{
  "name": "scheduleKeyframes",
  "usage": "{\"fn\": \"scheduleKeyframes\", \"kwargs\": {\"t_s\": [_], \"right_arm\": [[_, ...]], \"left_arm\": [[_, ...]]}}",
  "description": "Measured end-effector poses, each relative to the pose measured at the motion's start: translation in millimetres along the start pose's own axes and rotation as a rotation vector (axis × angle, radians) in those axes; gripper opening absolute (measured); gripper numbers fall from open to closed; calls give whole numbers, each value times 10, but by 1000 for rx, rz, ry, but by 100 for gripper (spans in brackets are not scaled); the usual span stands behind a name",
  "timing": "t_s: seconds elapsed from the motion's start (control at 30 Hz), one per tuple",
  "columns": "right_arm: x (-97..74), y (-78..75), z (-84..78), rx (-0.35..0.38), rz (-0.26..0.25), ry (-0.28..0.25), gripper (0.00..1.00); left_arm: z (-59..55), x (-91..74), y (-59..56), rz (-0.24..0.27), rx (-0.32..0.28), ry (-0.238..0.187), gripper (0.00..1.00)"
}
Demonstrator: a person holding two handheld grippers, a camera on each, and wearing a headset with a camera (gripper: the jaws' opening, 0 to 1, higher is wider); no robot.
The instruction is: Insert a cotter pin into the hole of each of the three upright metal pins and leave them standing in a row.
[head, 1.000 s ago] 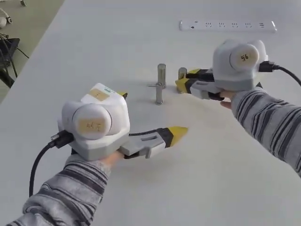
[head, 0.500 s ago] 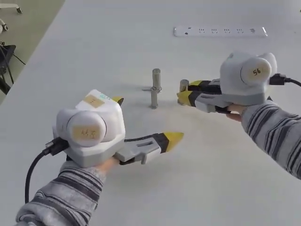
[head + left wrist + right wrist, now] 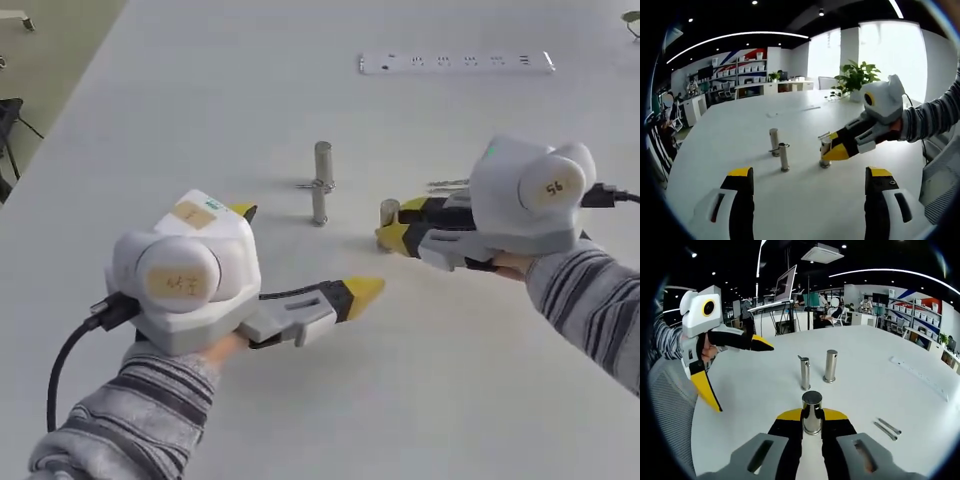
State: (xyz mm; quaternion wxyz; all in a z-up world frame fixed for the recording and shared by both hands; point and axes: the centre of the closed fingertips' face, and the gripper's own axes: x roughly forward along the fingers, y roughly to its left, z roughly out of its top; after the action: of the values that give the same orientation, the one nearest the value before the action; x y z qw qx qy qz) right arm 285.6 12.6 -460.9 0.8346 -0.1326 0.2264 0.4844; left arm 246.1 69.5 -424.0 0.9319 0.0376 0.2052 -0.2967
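Observation:
Two upright metal pins stand close together mid-table: a plain one (image 3: 323, 159) (image 3: 830, 365) behind and one (image 3: 319, 204) (image 3: 805, 373) in front with a cotter pin (image 3: 308, 185) through its top. My right gripper (image 3: 392, 228) (image 3: 812, 416) is shut on a third metal pin (image 3: 389, 212) (image 3: 812, 411) (image 3: 825, 152), held upright to the right of the pair and nearer me. My left gripper (image 3: 305, 250) (image 3: 810, 172) is open with nothing between its fingers, low over the table in front of the pins. Two loose cotter pins (image 3: 447, 185) (image 3: 887, 427) lie beyond the right gripper.
A white power strip (image 3: 455, 62) (image 3: 920, 375) lies at the far side of the white table (image 3: 250, 90). The table's left edge (image 3: 60, 110) drops to the floor. A striped sleeve (image 3: 590, 310) follows each gripper.
My right gripper has drawn the held pin away from the two standing pins, toward me and slightly right. The left gripper has stayed open in about the same place.

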Motion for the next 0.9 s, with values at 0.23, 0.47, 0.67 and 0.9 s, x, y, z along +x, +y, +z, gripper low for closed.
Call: {"fn": "scheduleKeyframes", "kwargs": {"t_s": [0.23, 0.47, 0.67, 0.9], "right_arm": [[-13, 18, -18, 21, -25, -9, 8], [-19, 23, -22, 33, -24, -29, 8], [-14, 24, -15, 24, -15, -27, 9], [-72, -2, -9, 49, 10, -12, 21]], "left_arm": [[-11, 5, -14, -3, 5, 3, 91], [-30, 12, -35, -8, 11, 9, 91], [-31, 13, -53, -12, 16, 11, 92], [-12, 1, -39, -2, 13, 7, 94]]}}
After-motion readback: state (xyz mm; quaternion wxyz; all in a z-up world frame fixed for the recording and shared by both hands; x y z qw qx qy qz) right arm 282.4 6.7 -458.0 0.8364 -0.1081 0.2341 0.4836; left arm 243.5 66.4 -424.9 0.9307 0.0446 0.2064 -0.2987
